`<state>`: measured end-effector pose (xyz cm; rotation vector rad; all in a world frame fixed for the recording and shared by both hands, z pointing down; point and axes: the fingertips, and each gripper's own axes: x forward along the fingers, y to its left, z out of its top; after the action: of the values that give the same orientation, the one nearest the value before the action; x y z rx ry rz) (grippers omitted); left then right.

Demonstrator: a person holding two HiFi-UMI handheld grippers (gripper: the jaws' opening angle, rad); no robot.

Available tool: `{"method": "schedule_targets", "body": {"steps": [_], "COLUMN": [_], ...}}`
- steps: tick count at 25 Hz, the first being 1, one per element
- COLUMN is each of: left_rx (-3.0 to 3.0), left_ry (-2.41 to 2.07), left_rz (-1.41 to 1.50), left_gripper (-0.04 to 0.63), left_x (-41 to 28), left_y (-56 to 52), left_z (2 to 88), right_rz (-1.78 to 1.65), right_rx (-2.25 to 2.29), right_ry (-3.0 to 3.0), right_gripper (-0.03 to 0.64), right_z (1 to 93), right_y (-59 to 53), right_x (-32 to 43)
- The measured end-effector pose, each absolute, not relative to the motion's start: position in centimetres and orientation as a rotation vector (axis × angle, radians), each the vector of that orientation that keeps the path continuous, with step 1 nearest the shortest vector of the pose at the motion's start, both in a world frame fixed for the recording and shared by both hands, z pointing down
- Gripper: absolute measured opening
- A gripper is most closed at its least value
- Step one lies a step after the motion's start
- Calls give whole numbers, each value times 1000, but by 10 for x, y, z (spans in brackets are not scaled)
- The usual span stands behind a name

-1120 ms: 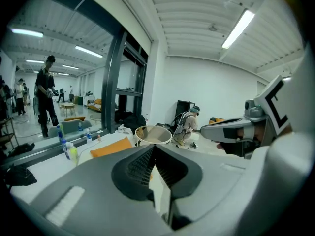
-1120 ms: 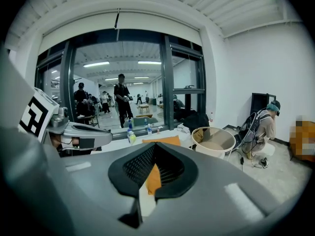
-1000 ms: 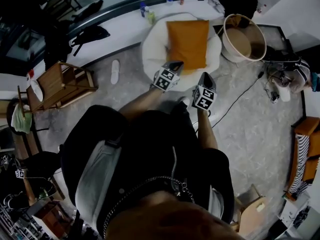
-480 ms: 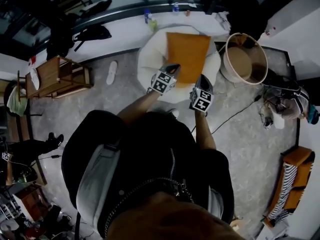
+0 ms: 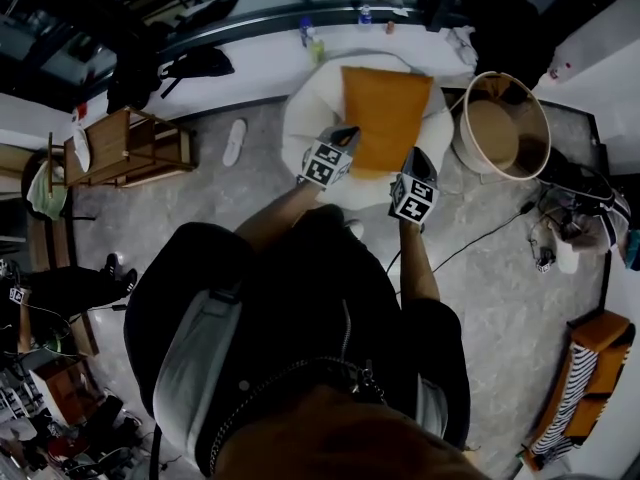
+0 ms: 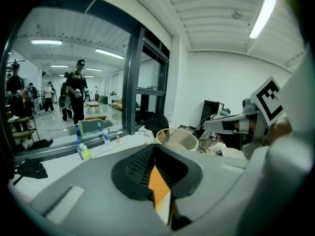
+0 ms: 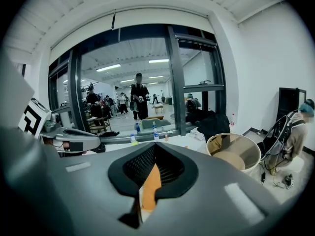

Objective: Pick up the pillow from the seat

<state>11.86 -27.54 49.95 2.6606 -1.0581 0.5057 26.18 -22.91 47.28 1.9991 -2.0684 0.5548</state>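
while left gripper (image 5: 350, 131) and right gripper (image 5: 418, 154) fingers (image 7: 134, 169) are closed, pillow (image 5: 388, 116) lies just ahead.

Orange pillow (image 5: 385, 118), white seat (image 5: 308, 118), cream tub (image 5: 497, 128), grey floor (image 5: 500, 298)

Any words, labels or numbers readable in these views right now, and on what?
No readable words or numbers anywhere.
Left marker cube and right marker cube: black-and-white square patterns, no letters.
Bottles: labels too small to read.
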Motion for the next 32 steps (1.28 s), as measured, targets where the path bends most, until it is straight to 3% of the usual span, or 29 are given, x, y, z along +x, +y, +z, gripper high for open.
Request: {"method": "schedule_targets", "body": {"steps": [13, 23, 32], "left_rx": [2703, 2757, 2808], "left_ry": [-1083, -1049, -934], "left_rz": [490, 461, 405], "left_gripper": [9, 11, 118], "left_x": [137, 141, 138], "left_y": [-335, -399, -441], "left_z": [547, 694, 852], "right_rz": [501, 364, 267], "right_rx": [2037, 2036, 1910], "right_ry": [-2086, -2194, -2257], "right_gripper": [3, 3, 3], "right_z": [522, 633, 782], "right_y": [-274, -355, -414], "right_x": [291, 322, 345]}}
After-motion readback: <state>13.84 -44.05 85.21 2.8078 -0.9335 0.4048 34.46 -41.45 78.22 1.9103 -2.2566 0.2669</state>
